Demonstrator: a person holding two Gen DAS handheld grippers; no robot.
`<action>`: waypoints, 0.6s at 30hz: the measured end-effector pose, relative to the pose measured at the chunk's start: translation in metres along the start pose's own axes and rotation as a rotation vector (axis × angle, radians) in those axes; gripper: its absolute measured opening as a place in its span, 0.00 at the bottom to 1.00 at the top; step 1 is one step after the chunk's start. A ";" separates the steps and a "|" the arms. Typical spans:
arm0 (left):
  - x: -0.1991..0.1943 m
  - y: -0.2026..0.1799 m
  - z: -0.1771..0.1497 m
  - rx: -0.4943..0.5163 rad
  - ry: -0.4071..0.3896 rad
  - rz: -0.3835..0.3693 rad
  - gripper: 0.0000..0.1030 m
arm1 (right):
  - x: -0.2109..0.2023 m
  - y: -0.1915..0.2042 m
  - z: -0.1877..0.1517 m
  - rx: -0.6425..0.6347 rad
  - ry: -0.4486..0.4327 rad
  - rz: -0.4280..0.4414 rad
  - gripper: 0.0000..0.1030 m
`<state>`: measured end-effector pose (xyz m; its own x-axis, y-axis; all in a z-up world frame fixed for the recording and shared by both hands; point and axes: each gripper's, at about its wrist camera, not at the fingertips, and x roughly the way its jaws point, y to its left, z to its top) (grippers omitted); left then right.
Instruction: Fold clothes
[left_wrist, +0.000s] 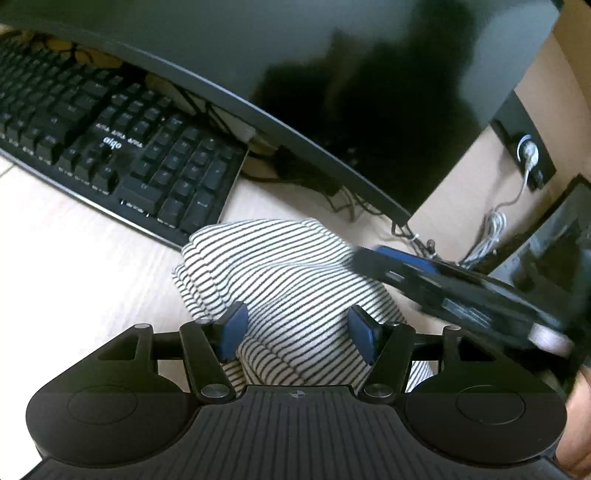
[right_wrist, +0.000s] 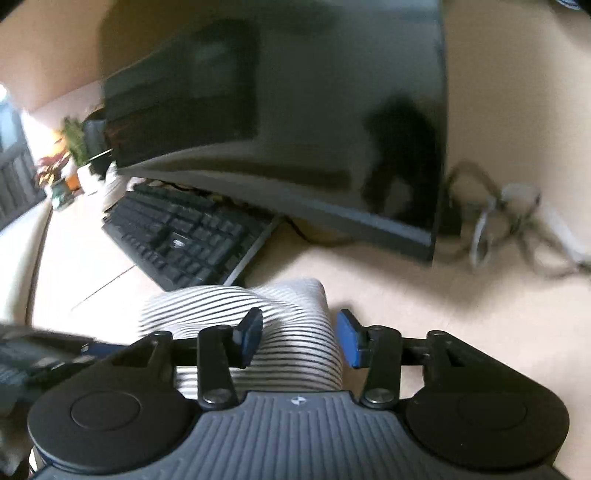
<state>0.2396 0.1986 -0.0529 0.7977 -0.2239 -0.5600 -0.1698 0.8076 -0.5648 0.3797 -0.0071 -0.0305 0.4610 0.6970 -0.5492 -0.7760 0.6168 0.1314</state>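
A black-and-white striped garment (left_wrist: 273, 266) lies bunched in a thick folded bundle on the pale desk (left_wrist: 74, 258), just in front of the keyboard. My left gripper (left_wrist: 297, 330) is down on its near part. Both blue pads (left_wrist: 234, 326) dig into the fabric and a hump of cloth bulges between them. My right gripper (right_wrist: 301, 341) straddles the bundle's right end (right_wrist: 295, 354): one pad rests over the cloth and the other sits at its right edge without visibly pinching. In the left wrist view, the right tool's black frame (left_wrist: 461, 295) comes in blurred from the right.
A black keyboard (left_wrist: 110, 147) (right_wrist: 184, 236) lies just behind the garment, partly under a large dark monitor (left_wrist: 332, 92) (right_wrist: 295, 129). Cables (left_wrist: 487, 236) (right_wrist: 517, 221) trail at the back right. Potted plants (right_wrist: 70, 155) stand far left. A hand (left_wrist: 580, 424) shows at the right edge.
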 end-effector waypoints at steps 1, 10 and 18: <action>-0.001 0.002 0.000 -0.012 -0.003 -0.007 0.63 | -0.014 0.005 -0.001 -0.025 -0.022 0.025 0.52; -0.013 0.005 -0.001 -0.078 -0.045 -0.011 0.64 | -0.042 0.086 -0.076 -0.375 0.049 0.048 0.59; -0.054 -0.013 -0.010 -0.134 -0.029 -0.021 0.92 | -0.098 0.011 -0.050 0.016 0.050 -0.027 0.70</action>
<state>0.1930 0.1944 -0.0214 0.8180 -0.2227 -0.5303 -0.2267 0.7225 -0.6532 0.3050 -0.0868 -0.0165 0.4590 0.6614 -0.5932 -0.7566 0.6410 0.1291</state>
